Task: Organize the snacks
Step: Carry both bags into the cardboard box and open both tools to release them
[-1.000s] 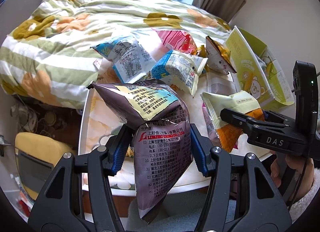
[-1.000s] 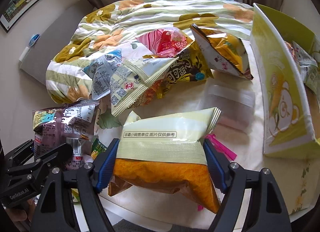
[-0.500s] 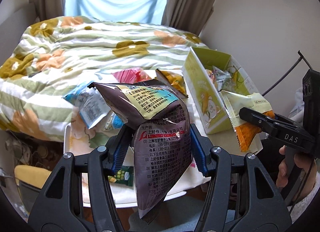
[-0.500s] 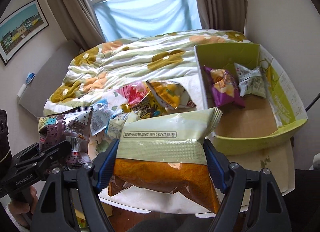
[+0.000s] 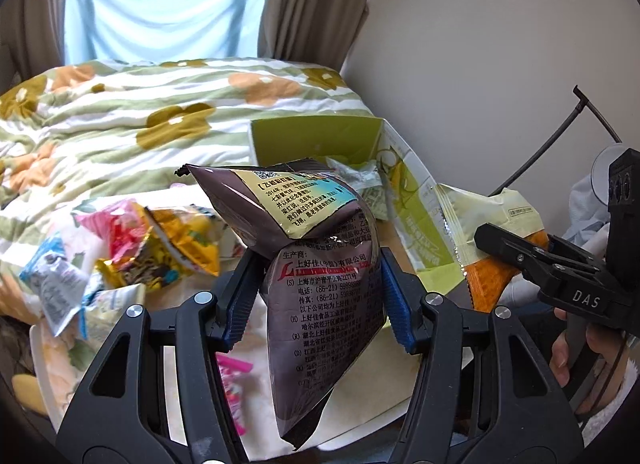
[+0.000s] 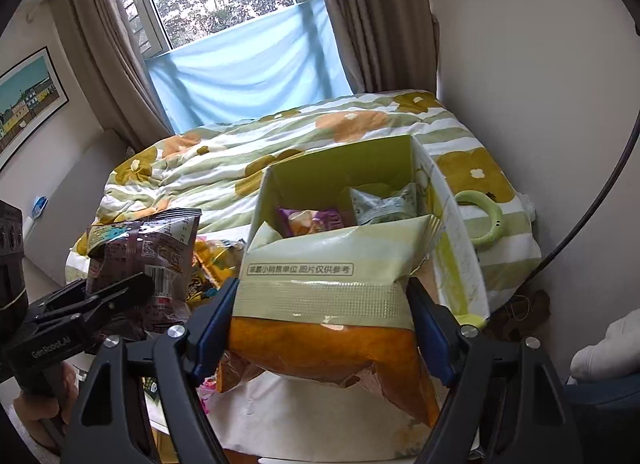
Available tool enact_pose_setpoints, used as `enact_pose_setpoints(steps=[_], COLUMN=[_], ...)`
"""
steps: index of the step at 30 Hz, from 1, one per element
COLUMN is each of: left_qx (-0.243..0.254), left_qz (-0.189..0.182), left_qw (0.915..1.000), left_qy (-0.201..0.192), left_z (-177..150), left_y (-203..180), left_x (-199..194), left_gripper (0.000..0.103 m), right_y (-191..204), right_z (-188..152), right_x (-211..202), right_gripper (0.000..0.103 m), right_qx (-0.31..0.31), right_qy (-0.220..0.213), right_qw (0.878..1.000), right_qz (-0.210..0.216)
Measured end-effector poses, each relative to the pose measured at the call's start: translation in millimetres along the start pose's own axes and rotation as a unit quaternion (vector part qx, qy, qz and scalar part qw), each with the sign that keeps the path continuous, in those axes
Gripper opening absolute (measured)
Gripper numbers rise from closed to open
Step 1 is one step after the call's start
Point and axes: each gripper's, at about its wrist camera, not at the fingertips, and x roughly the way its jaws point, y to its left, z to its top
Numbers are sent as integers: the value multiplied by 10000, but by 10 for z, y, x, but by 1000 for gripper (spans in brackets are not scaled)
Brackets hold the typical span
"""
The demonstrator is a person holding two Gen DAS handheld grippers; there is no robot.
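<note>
Fingers of the left gripper (image 5: 320, 296) are clamping the brown snack bag (image 5: 320, 284); those of the right gripper (image 6: 324, 328) are clamping the green-and-orange snack bag (image 6: 332, 296). Both bags are now hanging clear of the table (image 5: 352, 420), whereas a second ago they were low over it, so transfer is underway. The green box (image 6: 340, 160) is sitting at 12 o'clock in the right view, already containing a purple packet (image 6: 312, 220) and a grey packet (image 6: 380, 204). Loose snacks (image 5: 160, 244) are lying at 9 o'clock in the left view. Nothing is blocking the box opening

both grippers, left (image 5: 316, 296) and right (image 6: 322, 328), raised side by side (each clamped on a packet).
</note>
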Motion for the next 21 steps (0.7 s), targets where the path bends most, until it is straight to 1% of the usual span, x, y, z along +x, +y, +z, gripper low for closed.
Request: enact_pose_setpoints(steps=[6,10,12,13,14,16,21], left_qx=[-134,-226,-224,-250,-292,-383,-525], left_qz=[126,247,402,484,569,722,993], left_qw=[9994,9984,9976,9968,9961,9951,9921], left_qy=[287,466,524,581,607,561,566], left_z=[126,80,28,6,-19,-74,-182], left_y=[-383,-510,-545,-550,-554,-536,-423], left_x=[752,1050,1138,1169,1184,1158,991], left_gripper=[54,54,59,70,88,101,101], right_y=[-557,-804,-878,-912,-939,-999,-1069], right_z=[216,276,295,303,314,331,328], right_x=[178,327,386,419,461,521,629], right_gripper=[77,77,77,77,77,77,77], right_qx=[0,-69,-111,-126,-131,-123,-101], right_qy=[158,356,432,472,510,577,729], right_qw=[9998,9991,9986,9983,9980,9973,9955], right_qz=[114,232,302,331,364,436,602])
